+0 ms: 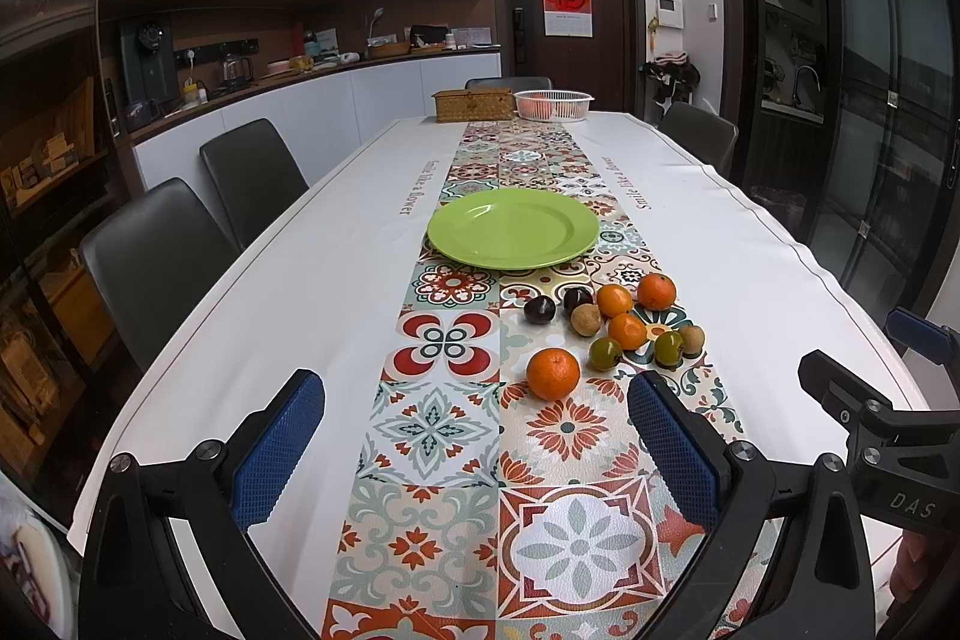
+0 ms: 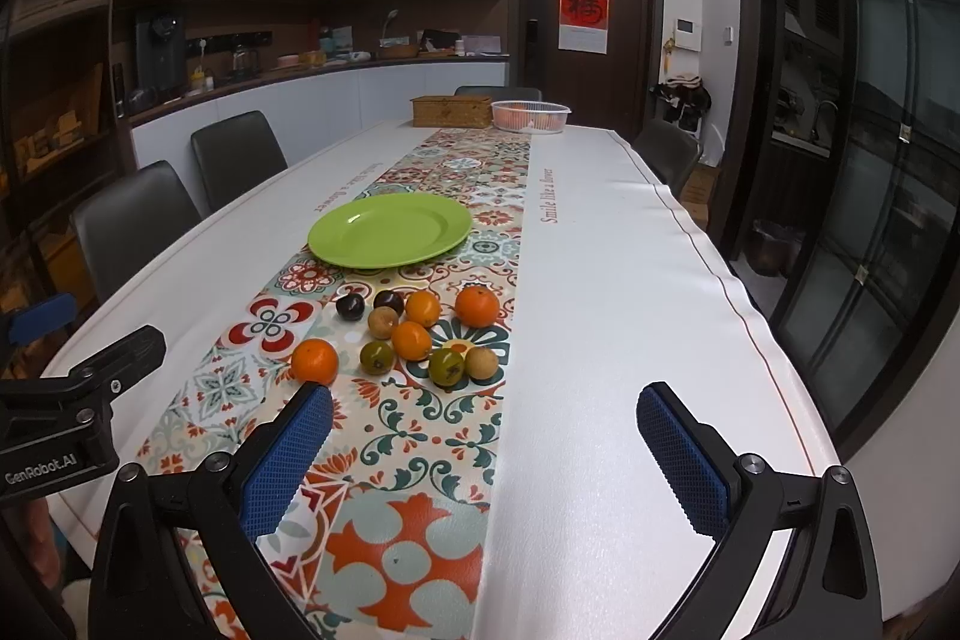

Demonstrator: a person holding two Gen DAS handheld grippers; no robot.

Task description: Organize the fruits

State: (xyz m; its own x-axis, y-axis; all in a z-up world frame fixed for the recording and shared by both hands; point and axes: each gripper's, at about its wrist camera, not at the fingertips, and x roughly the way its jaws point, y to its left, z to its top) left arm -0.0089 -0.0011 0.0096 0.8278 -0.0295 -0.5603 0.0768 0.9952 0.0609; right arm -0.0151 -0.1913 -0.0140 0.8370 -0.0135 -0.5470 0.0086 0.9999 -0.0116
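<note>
A green plate (image 1: 513,226) (image 2: 390,229) lies empty on the patterned runner. In front of it sits a loose cluster of small fruits: several oranges, with the nearest orange (image 1: 552,373) (image 2: 314,361) apart at the front, two dark plums (image 1: 539,309) (image 2: 350,306), two green fruits (image 1: 604,353) (image 2: 377,357) and brown longans (image 1: 585,320) (image 2: 482,363). My left gripper (image 1: 474,436) is open and empty, hovering just short of the nearest orange. My right gripper (image 2: 483,436) is open and empty, to the right of and behind the fruits.
A wicker box (image 1: 473,105) (image 2: 451,111) and a white basket of fruit (image 1: 552,105) (image 2: 530,116) stand at the table's far end. Dark chairs (image 1: 153,262) (image 2: 129,226) line the left side, and one chair (image 1: 699,139) stands at the far right.
</note>
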